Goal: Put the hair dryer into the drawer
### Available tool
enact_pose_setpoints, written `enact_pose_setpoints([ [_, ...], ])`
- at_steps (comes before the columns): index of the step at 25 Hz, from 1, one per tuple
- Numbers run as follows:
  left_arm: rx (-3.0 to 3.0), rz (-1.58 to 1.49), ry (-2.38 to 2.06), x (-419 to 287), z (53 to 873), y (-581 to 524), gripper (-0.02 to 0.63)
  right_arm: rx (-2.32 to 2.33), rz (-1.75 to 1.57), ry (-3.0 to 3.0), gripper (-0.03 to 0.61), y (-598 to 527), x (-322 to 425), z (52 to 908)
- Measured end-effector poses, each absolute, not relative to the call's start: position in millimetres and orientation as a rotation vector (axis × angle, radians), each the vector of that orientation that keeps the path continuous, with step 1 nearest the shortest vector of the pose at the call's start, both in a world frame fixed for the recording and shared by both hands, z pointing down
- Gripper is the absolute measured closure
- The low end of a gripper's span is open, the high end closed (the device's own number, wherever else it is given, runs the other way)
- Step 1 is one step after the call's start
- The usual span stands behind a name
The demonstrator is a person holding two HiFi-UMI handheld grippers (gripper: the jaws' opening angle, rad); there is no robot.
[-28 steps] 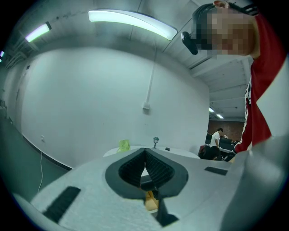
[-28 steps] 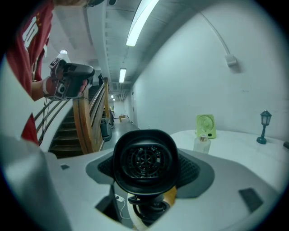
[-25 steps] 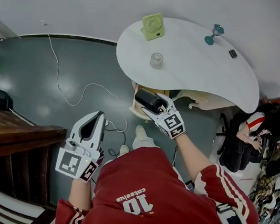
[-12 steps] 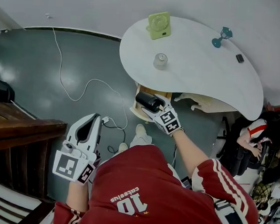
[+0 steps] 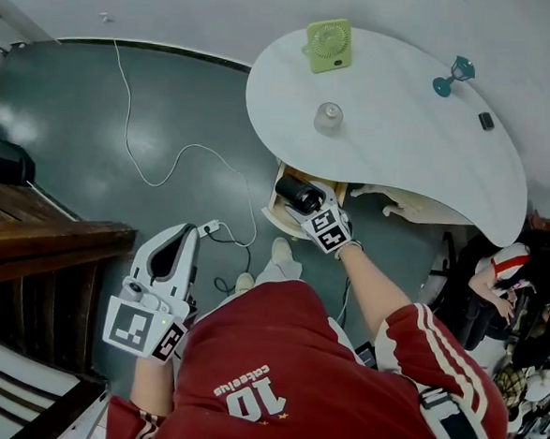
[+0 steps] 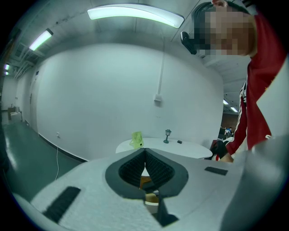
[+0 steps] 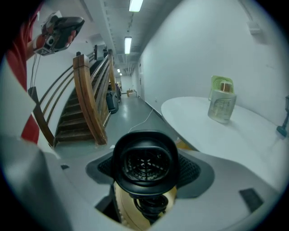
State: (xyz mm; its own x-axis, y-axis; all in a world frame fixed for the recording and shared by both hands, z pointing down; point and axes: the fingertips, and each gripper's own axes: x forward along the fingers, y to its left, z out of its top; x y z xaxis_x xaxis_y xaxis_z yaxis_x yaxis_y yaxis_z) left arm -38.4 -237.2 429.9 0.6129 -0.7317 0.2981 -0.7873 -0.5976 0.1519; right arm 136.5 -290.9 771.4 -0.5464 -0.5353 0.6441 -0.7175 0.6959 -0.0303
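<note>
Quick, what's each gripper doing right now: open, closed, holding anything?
Left gripper: closed, nothing between its jaws.
Right gripper: closed on the hair dryer.

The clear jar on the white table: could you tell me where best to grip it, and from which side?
Probably its mid-body, jaws level, coming from the near edge of the table: the jar stands upright and round, apart from the green fan behind it.

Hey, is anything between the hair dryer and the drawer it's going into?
Nothing visible does. The right gripper holds the hair dryer right over the open drawer below the table edge. The drawer's inside is mostly hidden by the dryer.
</note>
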Motion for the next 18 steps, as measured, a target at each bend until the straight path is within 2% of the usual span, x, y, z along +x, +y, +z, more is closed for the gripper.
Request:
enact_pose_setpoints([
  [10, 2.520, 0.330, -1.295, -48, 438, -238, 0.615, 0.926, 0.424, -2.170, 0.225, -300, 140, 817],
  [18, 2.497, 0.348, -1.330, -51, 441, -238, 0.615, 1.094, 0.441, -2.058, 0.225, -323, 146, 829],
])
